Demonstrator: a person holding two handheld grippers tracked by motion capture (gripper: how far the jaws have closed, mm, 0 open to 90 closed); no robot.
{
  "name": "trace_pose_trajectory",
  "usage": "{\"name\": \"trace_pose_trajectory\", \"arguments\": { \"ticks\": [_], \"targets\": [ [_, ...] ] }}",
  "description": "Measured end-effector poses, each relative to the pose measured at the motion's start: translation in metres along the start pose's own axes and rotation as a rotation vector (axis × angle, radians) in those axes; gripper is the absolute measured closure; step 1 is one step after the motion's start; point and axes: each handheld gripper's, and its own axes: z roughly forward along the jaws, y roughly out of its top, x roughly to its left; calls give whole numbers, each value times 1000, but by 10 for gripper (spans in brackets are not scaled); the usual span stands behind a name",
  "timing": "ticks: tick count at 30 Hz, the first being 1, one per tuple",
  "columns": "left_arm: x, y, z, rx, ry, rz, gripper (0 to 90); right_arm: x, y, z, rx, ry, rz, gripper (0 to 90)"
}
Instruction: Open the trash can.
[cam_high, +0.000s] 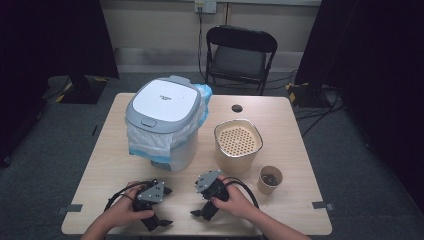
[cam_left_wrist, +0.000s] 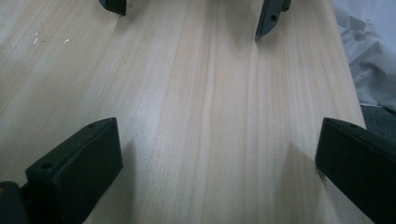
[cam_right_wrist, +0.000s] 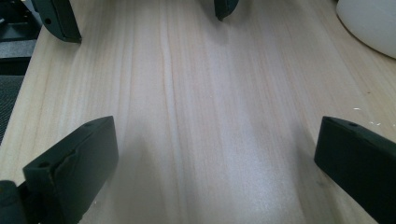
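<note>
Our left gripper (cam_high: 161, 206) and right gripper (cam_high: 199, 199) lie near the front edge of the table (cam_high: 295, 150), jaws spread wide with only bare wood between them, each facing the other. The bin (cam_high: 162, 120) and the beige container (cam_high: 238, 144) stand just beyond them, untouched, a paper cup (cam_high: 270, 179) to the right.

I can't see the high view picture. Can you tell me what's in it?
A person's hands rest the left gripper and right gripper, both open, on a wooden table. Behind them stand a lidded bin, a beige container and a paper cup.
</note>
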Motion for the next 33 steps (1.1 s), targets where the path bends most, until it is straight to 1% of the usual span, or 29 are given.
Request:
{"name": "trace_pose_trajectory", "arguments": {
  "ticks": [1, 2, 8, 9, 10, 12, 13, 15, 16, 17, 19, 20, 22, 24, 26, 29, 30, 32, 33],
  "targets": [
    [0, 0, 0, 6, 3, 5, 0, 0, 0, 0, 1, 1, 1, 0],
    [-1, 0, 1, -6, 6, -5, 0, 0, 0, 0, 1, 1, 0, 0],
    [-1, 0, 1, -8, 7, -4, 0, -1, 0, 0, 0, 4, -4, 0],
    [-2, 0, 1, -16, 11, -26, 2, -1, 0, 0, 1, 9, -8, 0],
    [-1, 0, 0, -12, 17, -39, 6, -1, 0, 0, 0, 11, -10, 0],
    [0, 0, -2, -36, 16, -86, 33, -2, 1, 0, 0, 13, -14, 0],
    [0, -1, -4, -51, 18, -110, 77, -2, 1, 0, 0, 14, -16, 0],
    [1, 1, -8, -51, 21, -161, 196, -2, 1, 0, 3, 17, -15, 0],
    [0, 2, -10, -44, 25, -192, 189, -3, 1, 0, 4, 19, -16, 0],
    [0, 3, -12, -36, 32, -191, 145, -3, 1, 1, 2, 22, -22, 0],
    [-2, 5, -17, -49, 48, -223, 172, -4, 1, 1, 2, 25, -25, 0],
    [-3, 7, -20, -56, 47, -241, 161, -4, 1, 1, 5, 26, -23, 0],
    [-6, 10, -26, -71, 52, -254, 158, -4, 1, 1, 4, 26, -24, 0],
    [-8, 14, -32, -66, 60, -255, 158, -4, 1, 1, 4, 26, -25, 0],
    [-10, 18, -38, -85, 64, -271, 158, -4, 1, 1, 4, 26, -24, 0],
    [-12, 24, -47, -82, 81, -290, 158, -4, 1, 1, 4, 26, -24, 0],
    [-13, 26, -50, -86, 91, -302, 161, -4, 1, 1, 4, 26, -24, 0],
    [-14, 29, -56, -98, 92, -314, 163, -4, 1, 1, 4, 26, -25, 0],
    [-14, 30, -59, -99, 99, -322, 163, -4, 1, 1, 4, 26, -25, 0]
  ]
}}
